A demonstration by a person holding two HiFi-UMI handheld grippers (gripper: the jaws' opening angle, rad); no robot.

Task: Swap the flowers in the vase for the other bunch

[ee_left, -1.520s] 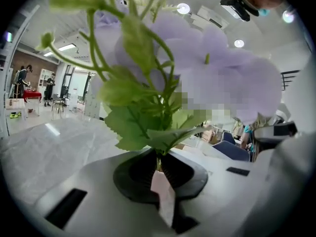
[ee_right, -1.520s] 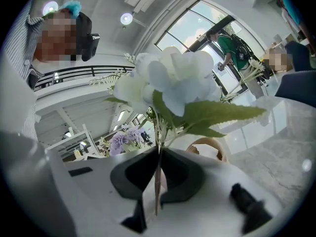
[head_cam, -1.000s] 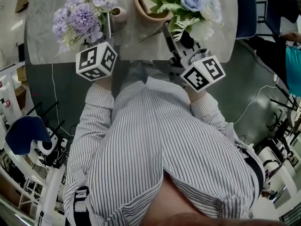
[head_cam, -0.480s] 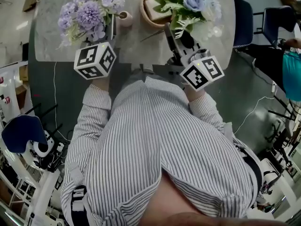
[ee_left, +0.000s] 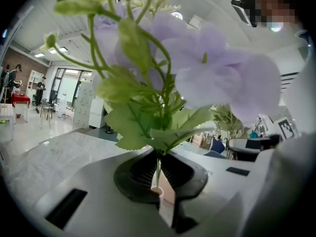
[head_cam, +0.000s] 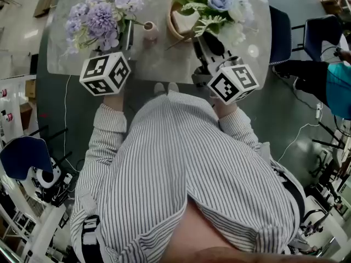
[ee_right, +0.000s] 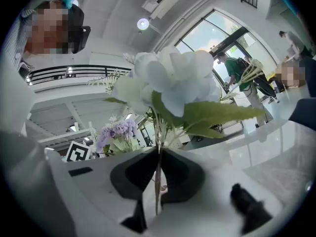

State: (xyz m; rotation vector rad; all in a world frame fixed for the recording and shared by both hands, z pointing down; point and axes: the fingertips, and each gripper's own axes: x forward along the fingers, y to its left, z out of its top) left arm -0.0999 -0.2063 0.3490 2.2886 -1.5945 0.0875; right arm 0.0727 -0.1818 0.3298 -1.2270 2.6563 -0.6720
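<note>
My left gripper (head_cam: 126, 33) is shut on the stems of a purple flower bunch (head_cam: 98, 16), held over the left of the marble table (head_cam: 164, 62). In the left gripper view its green stem (ee_left: 158, 169) is pinched between the jaws, with lilac blooms (ee_left: 212, 78) overhead. My right gripper (head_cam: 198, 41) is shut on a blue-and-white bunch (head_cam: 218, 4). In the right gripper view its thin stem (ee_right: 158, 179) runs between the jaws under white blooms (ee_right: 173, 78). A small pink vase (head_cam: 149, 30) stands on the table between the two bunches, with nothing seen in its mouth.
A round wooden bowl (head_cam: 176, 22) sits behind the vase, partly under the blue bunch. Dark chairs (head_cam: 281, 21) stand to the right of the table, and a person in teal (head_cam: 340, 86) is at the right edge. Cables lie on the dark floor (head_cam: 285, 119).
Both grippers have risen a little with their bunches still gripped. The purple bunch now sits slightly further left of the pink vase.
</note>
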